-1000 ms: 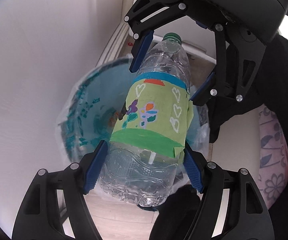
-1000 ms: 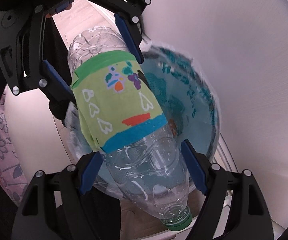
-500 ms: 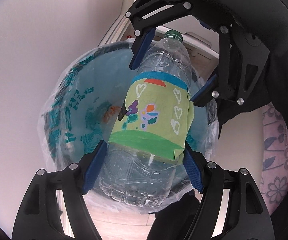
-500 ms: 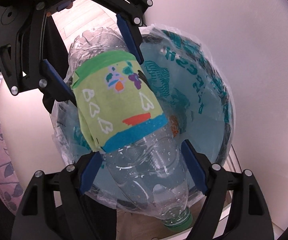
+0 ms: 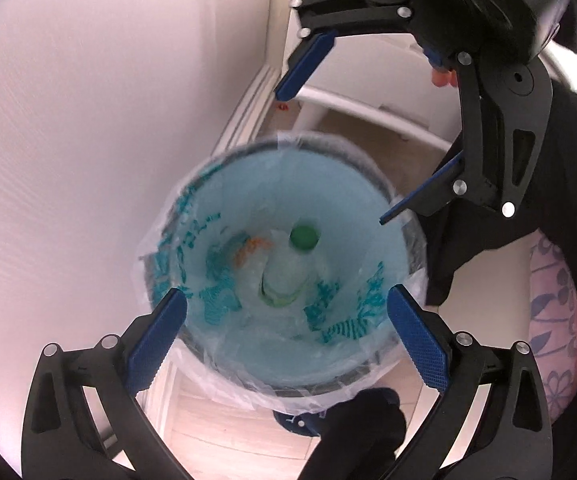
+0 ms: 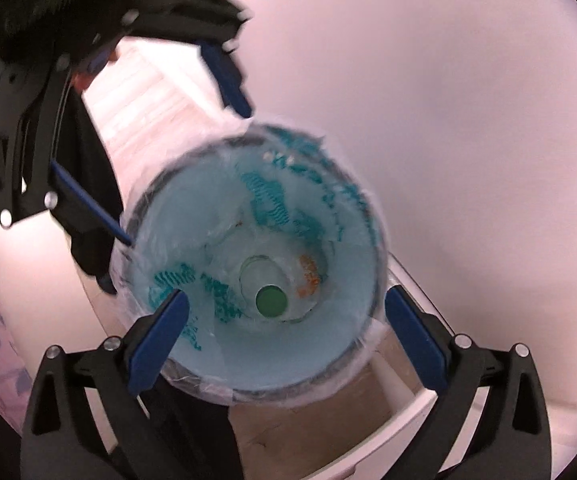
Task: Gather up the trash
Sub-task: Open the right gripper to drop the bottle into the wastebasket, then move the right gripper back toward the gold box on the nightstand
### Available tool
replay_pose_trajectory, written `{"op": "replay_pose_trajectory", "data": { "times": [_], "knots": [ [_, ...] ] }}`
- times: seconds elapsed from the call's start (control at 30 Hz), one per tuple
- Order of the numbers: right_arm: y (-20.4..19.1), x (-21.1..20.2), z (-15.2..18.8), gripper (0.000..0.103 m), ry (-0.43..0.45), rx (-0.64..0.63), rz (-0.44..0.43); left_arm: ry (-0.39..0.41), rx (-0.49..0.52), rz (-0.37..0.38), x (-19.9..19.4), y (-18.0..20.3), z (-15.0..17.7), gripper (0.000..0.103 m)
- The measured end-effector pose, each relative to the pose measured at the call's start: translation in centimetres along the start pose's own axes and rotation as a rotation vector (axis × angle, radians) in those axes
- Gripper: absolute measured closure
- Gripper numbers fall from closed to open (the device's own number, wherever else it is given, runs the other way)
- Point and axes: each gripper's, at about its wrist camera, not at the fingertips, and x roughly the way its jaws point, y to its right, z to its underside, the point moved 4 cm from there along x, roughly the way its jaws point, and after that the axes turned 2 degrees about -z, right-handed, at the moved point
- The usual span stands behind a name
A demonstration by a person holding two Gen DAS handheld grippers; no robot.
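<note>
Left gripper, nearest in the left wrist view: blue-padded fingers spread wide apart, holding nothing, poised above the round bin lined with a clear plastic bag printed in teal. Right gripper: blue-padded fingers likewise wide apart and empty, over the same bin from the opposite side. Each gripper appears in the other's view, at the upper edge. Deeper down, the clear plastic bottle with a green cap stands inside the bin, cap upward, beside a small orange scrap. Beyond: pale wooden floor and white wall.
</note>
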Motion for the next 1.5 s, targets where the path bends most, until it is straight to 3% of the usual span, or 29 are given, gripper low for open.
{"op": "replay_pose_trajectory", "data": {
  "times": [0.4,0.7,1.13,1.5],
  "knots": [
    [0.0,-12.9,2.7,0.007,0.272,0.272,0.125,0.177,-0.031,-0.041,-9.5,4.0,-4.4,0.006],
    [0.0,-20.7,7.9,0.007,0.417,0.432,0.274,0.284,0.0,-0.053,-14.0,6.9,-8.3,0.006],
    [-0.2,-29.0,18.6,0.007,0.493,0.639,0.459,0.382,0.15,0.0,-17.1,12.8,-17.3,0.006],
    [0.0,-34.9,26.9,0.007,0.56,0.786,0.61,0.401,0.287,0.053,-17.2,17.9,-24.5,0.006]
  ]
}}
